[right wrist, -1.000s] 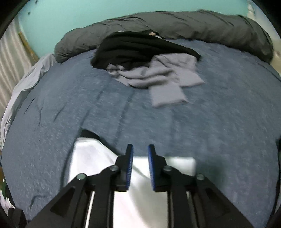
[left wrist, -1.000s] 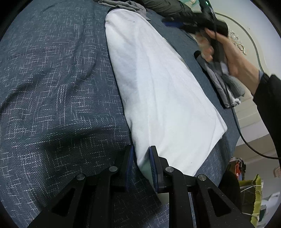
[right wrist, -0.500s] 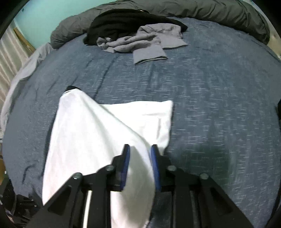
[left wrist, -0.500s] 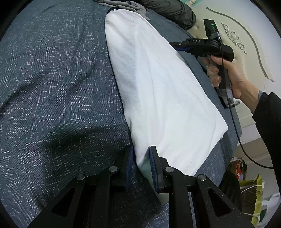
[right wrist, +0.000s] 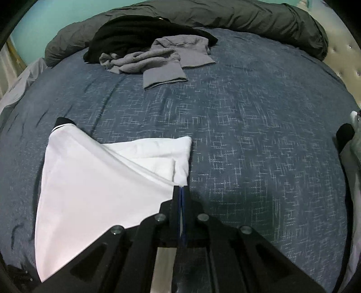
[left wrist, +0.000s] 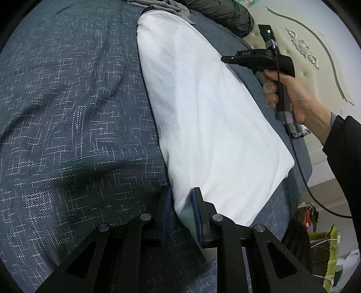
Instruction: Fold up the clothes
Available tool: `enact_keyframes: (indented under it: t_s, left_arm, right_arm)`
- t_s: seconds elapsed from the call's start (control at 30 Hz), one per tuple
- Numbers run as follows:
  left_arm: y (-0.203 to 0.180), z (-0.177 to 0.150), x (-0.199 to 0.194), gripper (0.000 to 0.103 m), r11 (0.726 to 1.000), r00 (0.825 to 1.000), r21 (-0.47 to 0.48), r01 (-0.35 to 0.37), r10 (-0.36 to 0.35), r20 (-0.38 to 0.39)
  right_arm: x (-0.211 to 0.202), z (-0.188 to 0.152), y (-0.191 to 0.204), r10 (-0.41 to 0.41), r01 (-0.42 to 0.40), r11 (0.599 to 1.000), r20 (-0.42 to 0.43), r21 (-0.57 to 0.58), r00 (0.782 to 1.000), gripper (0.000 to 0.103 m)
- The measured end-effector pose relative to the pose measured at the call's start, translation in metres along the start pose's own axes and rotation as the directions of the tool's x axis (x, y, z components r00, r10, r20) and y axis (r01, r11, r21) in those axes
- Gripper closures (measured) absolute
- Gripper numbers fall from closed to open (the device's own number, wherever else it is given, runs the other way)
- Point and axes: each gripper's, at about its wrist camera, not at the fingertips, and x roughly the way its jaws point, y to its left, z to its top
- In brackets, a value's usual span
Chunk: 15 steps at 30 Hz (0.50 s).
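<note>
Pinching the near corner of the white shirt (left wrist: 209,126), the left tool (left wrist: 182,202) had its blue pads (left wrist: 195,211) clamped on a bunched fold of the cloth, and the shirt stretched away from that tool in a long white strip across the blue bed cover (left wrist: 67,112). Off to that tool's right, a hand (left wrist: 293,94) in a dark sleeve (left wrist: 343,153) gripped the right tool's black handle, its tip down at the shirt's far edge. From the right tool's (right wrist: 181,191) own camera, the jaws sat pressed together with only a thin blue line between them, clamped on the shirt's corner right at their tip. The shirt (right wrist: 97,184) spread out to the left of that tool, a folded layer showing under the top flap, a dark collar poking out at the far left corner. Straight ahead and well beyond the right tool lay a crumpled grey garment (right wrist: 162,60), touching a black garment (right wrist: 135,36) behind it. A dark quilt (right wrist: 225,15) ran along the far edge of the bed.
</note>
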Motion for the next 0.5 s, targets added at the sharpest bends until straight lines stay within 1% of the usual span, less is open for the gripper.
enact_keyframes:
  t_s: [0.1, 0.17, 0.2, 0.23, 0.27, 0.3, 0.37, 0.43, 0.5]
  left_arm:
    - [0.0, 0.0, -0.002, 0.083, 1.0, 1.0, -0.017, 0.006, -0.006, 0.004]
    - [-0.008, -0.013, -0.015, 0.083, 1.0, 1.0, -0.027, 0.008, -0.008, 0.008]
    - [-0.008, -0.013, -0.016, 0.083, 0.999, 1.0, -0.033, 0.009, -0.009, 0.01]
    - [0.004, -0.01, -0.026, 0.083, 0.999, 1.0, -0.036, 0.01, -0.009, 0.012]
    - [0.002, -0.01, -0.024, 0.083, 0.999, 1.0, -0.039, 0.009, -0.009, 0.016]
    - [0.012, -0.002, -0.014, 0.083, 0.999, 1.0, -0.046, 0.01, -0.009, 0.02]
    - [0.035, -0.005, -0.018, 0.083, 0.998, 1.0, -0.061, 0.013, -0.012, 0.027]
    - [0.039, -0.009, -0.026, 0.083, 0.997, 0.999, -0.075, 0.013, -0.01, 0.039]
    - [0.043, -0.012, -0.033, 0.08, 0.997, 0.999, -0.082, 0.014, -0.009, 0.051]
  right_arm:
    - [0.003, -0.003, 0.003, 0.013, -0.013, 1.0, -0.008, -0.005, 1.0, 0.102]
    - [0.003, -0.005, 0.002, 0.031, -0.03, 1.0, -0.011, 0.008, 0.999, 0.102]
    - [0.002, -0.005, 0.001, 0.041, -0.04, 0.999, -0.012, 0.016, 0.999, 0.102]
    - [0.001, -0.006, -0.001, 0.056, -0.056, 0.998, -0.012, 0.031, 0.998, 0.102]
    - [-0.001, -0.007, -0.004, 0.069, -0.068, 0.997, -0.01, 0.043, 0.998, 0.102]
    - [-0.005, -0.008, -0.005, 0.067, -0.067, 0.997, -0.005, 0.047, 0.998, 0.101]
    - [-0.013, -0.01, -0.009, 0.064, -0.065, 0.996, 0.007, 0.056, 0.998, 0.099]
    - [-0.026, -0.016, -0.015, 0.071, -0.074, 0.993, 0.029, 0.09, 0.997, 0.095]
    - [-0.039, -0.024, -0.02, 0.104, -0.109, 0.986, 0.048, 0.124, 0.993, 0.09]
